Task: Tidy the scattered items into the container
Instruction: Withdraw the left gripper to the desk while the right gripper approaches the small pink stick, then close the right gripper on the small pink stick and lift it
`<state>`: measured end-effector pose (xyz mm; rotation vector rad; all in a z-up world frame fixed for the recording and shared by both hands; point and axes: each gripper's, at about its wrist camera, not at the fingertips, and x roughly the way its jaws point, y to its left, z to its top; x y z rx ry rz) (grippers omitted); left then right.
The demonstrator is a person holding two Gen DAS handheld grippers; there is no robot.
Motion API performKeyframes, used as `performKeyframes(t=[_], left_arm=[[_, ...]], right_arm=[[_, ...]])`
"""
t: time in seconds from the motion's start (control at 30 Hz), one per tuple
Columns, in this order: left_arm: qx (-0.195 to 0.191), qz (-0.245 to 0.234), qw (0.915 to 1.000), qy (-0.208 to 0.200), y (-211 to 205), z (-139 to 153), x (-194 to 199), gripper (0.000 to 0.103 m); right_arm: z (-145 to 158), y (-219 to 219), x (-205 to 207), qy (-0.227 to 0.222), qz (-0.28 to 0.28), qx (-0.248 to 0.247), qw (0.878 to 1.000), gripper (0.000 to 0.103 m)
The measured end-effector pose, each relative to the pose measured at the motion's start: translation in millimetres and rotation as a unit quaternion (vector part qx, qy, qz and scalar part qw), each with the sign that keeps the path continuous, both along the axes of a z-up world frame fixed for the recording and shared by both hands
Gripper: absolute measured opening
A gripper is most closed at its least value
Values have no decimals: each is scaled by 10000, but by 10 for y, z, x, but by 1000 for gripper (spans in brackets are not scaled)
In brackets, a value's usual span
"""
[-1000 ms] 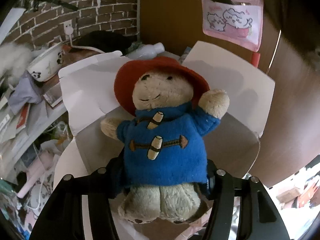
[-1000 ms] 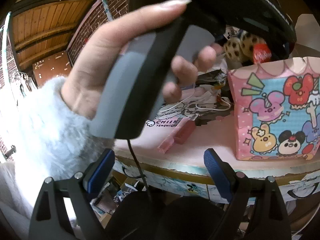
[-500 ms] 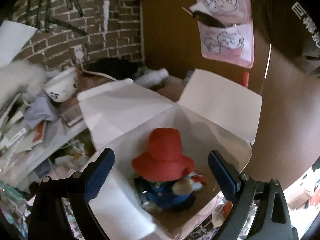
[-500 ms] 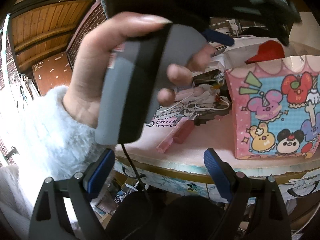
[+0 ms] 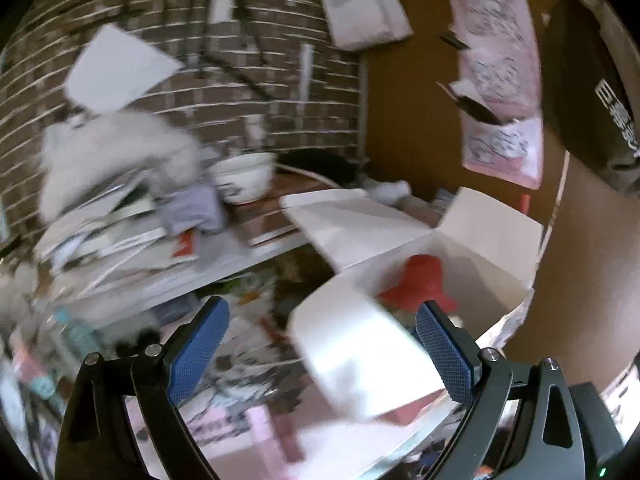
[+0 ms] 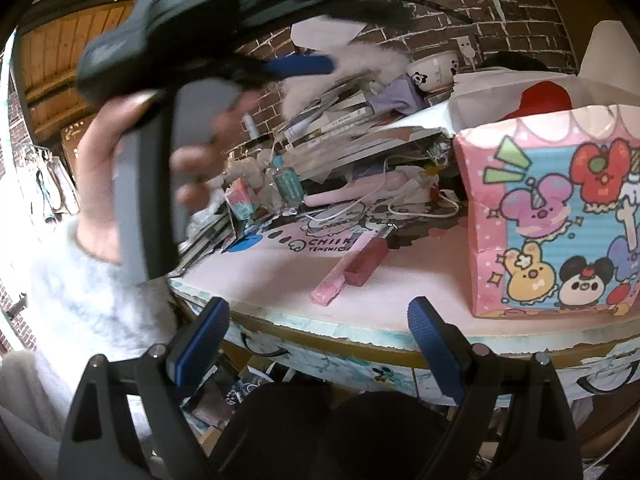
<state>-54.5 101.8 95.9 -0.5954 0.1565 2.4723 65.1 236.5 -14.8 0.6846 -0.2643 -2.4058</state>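
Nearest to us, the right gripper point(image 6: 318, 340) hung below the table edge point(image 6: 360, 334) with its two blue pads spread wide and nothing between them. The left gripper point(image 5: 322, 344) likewise stood wide apart; its jaws had just been opening, and we saw only blurred tabletop and a white box flap between its pads, nothing pinched. In the right wrist view the person's left hand point(image 6: 132, 184) gripped that tool's grey handle, a fluffy white sleeve point(image 6: 80, 304) behind it.

On the pink tabletop we counted two small pink items lying side by side, touching: a pale pink bar point(image 6: 338, 276) and a darker pink case point(image 6: 366, 260). Just to their right stood one pink cartoon-printed box point(image 6: 560, 216), its four white flaps open. Inside it we saw one stuffed bear's red hat point(image 5: 420, 280), the rest of the toy mostly hidden by the box walls.

Farther back lay a heap of papers and cables, one panda-printed bowl point(image 6: 434, 68), and the brick wall point(image 6: 500, 4).
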Motion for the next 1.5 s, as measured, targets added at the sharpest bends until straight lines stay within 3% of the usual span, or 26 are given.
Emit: performKeyframes(t=[0.2,0.43,0.6,0.9,1.2,1.5], left_arm=[[42,817,9966,-110,-570,-329,114,94],[-123,1917,9810,-269,-1018,-770,182,94],[-168,2483,9679,-359,-1230,-974,207,94],[36,2504,9665,-561,-1369,-1150,261,94],[77,2424,9685,-559,-1366,-1180,265,94],[119,2336,9705,-578,-1335,-1163,269,94]], right_arm=[[-5,-86,-47,103,-18,90,9999,89],[-52,-238,-167,377,-220,418,9982,88],[-119,-355,-366,292,-361,593,9972,61],[-299,-613,-799,-149,-879,1088,9901,38],[-362,-760,-968,-245,-1386,1488,9788,38],[-394,-638,-1044,-408,-1430,1367,9794,38]])
